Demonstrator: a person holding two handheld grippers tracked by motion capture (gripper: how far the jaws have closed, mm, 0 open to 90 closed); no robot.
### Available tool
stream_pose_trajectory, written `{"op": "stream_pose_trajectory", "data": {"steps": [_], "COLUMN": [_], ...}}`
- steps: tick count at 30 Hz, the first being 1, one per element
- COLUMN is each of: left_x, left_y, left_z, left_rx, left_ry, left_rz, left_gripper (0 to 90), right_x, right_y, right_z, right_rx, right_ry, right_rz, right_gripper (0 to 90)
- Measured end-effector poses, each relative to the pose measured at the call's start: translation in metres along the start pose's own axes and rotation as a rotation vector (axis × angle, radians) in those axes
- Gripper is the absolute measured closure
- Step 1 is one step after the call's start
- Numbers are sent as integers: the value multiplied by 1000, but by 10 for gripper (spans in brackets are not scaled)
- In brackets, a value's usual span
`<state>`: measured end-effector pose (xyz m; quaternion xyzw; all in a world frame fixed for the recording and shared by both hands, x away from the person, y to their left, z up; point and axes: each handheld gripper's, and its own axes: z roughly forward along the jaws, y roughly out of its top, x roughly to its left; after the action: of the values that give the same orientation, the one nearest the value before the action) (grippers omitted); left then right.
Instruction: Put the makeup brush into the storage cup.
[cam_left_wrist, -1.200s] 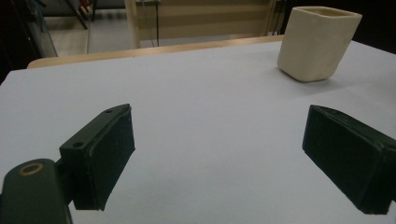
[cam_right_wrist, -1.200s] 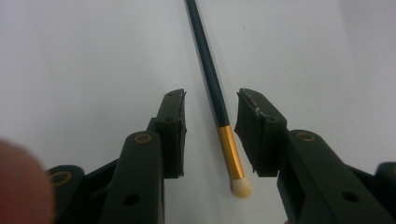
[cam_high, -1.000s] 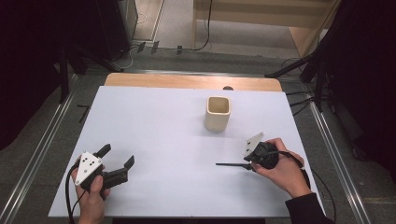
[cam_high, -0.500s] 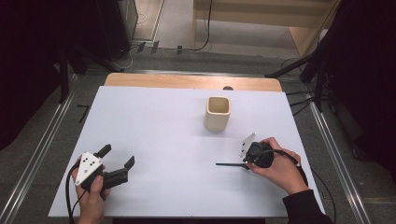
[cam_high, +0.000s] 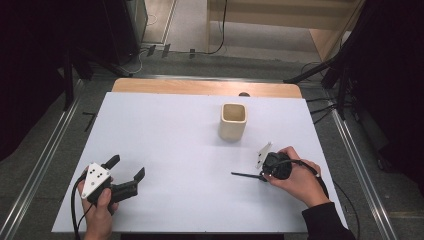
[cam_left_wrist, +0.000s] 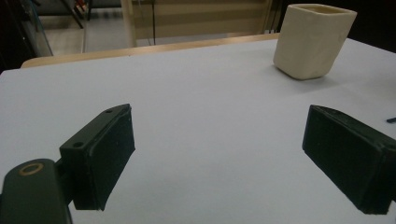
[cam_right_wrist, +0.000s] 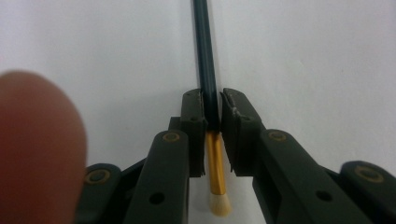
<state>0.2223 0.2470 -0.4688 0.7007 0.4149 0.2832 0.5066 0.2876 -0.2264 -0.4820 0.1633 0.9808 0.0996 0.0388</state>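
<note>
A thin paintbrush (cam_high: 244, 174) lies on the white table (cam_high: 170, 135), with a dark handle (cam_right_wrist: 204, 51), a gold ferrule and pale bristles. My right gripper (cam_high: 262, 176) points left and down at it. In the right gripper view the right gripper (cam_right_wrist: 212, 95) has just been closing, and its pads now press on the handle just above the ferrule. My left gripper (cam_high: 126, 167) rests at the table's near left, and in the left gripper view it (cam_left_wrist: 217, 158) stands open with nothing between its pads. A cream square cup (cam_high: 233, 121) stands upright at centre right.
The cup (cam_left_wrist: 313, 39) rises ahead and to the right of the left gripper. A blurred thumb (cam_right_wrist: 37, 149) covers the lower left of the right gripper view. A wooden strip (cam_high: 205, 87) edges the table's far side, with dark stands and cables beyond it.
The right hand has edged slightly down and nearer over the brush's end. The brush lies where it was, and the left hand has not moved.
</note>
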Motion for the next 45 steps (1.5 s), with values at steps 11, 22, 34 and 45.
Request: {"op": "stream_pose_trajectory", "data": {"steps": [11, 22, 34, 45], "left_x": [-3, -12, -23, -39], "left_y": [0, 11, 30, 43], "left_z": [0, 10, 34, 66], "left_rx": [2, 17, 28, 51], "left_ry": [-6, -76, -199, -374], "left_rz": [-4, -24, -29, 4], "left_gripper": [97, 98, 98, 134], "right_x": [-1, 0, 4, 1], "right_y": [-1, 1, 33, 54], "right_z": [0, -15, -37, -42], "right_rx": [-5, -74, -137, -193], "right_ry": [14, 3, 8, 24], "right_rz": [15, 74, 14, -17], "right_gripper": [847, 848, 848, 848]}}
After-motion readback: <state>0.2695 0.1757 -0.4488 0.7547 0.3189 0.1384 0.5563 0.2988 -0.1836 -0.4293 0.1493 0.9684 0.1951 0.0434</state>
